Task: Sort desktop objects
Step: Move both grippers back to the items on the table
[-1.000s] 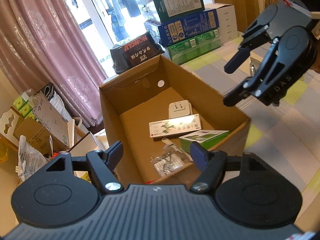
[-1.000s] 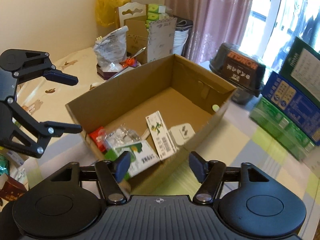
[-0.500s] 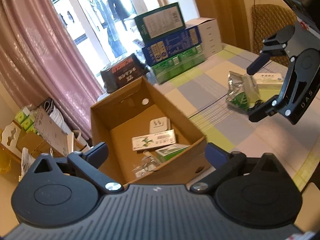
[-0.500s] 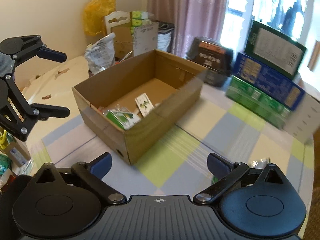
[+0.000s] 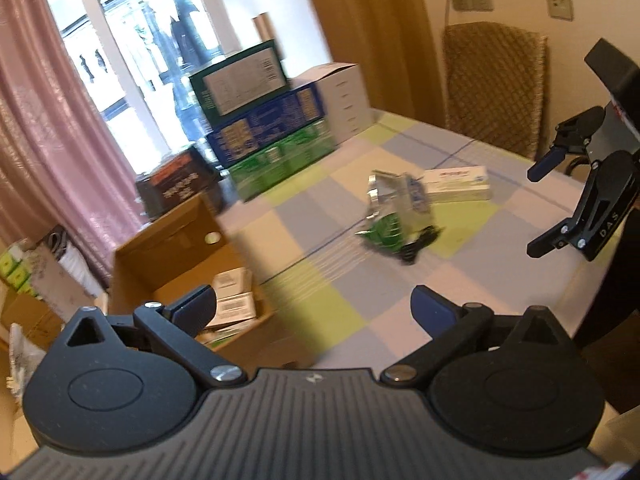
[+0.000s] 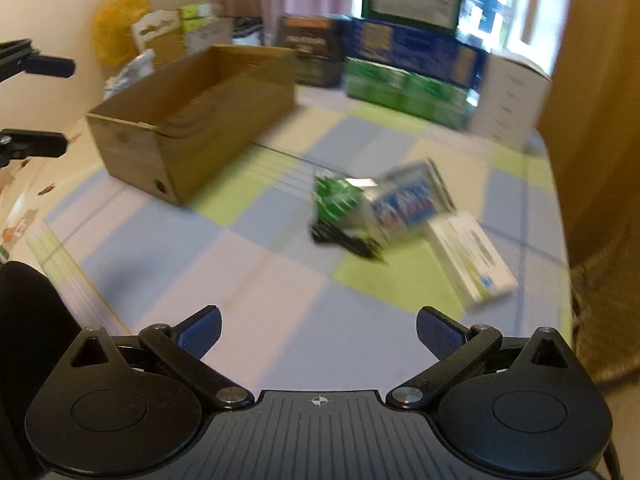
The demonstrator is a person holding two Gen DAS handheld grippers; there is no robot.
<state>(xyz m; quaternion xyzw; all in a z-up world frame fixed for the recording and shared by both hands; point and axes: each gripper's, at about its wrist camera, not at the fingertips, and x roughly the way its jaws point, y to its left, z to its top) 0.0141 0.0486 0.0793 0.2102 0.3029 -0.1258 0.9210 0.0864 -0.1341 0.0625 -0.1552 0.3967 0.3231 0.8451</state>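
2 grippers hang above the checked tablecloth [image 6: 280, 280], both with fingers spread wide and nothing between them. The left gripper [image 5: 312, 312] sits low over the near corner of the open cardboard box [image 5: 176, 240], its tips pointing across the table; the right gripper [image 6: 318, 330] faces the loose items from the opposite side, and in the left view it appears raised at the right edge [image 5: 540, 208].

In the middle of the cloth lies a crumpled foil packet [image 6: 404, 200] — green and blue print, blurred — resting over a black cable [image 6: 348, 242]. A white carton [image 6: 472, 256] lies just beside it, near the table's edge. The box holds a few small white packs [image 5: 234, 296]. Bare cloth lies between the box and the packet; stacked cartons [image 6: 412, 56] line the far side.
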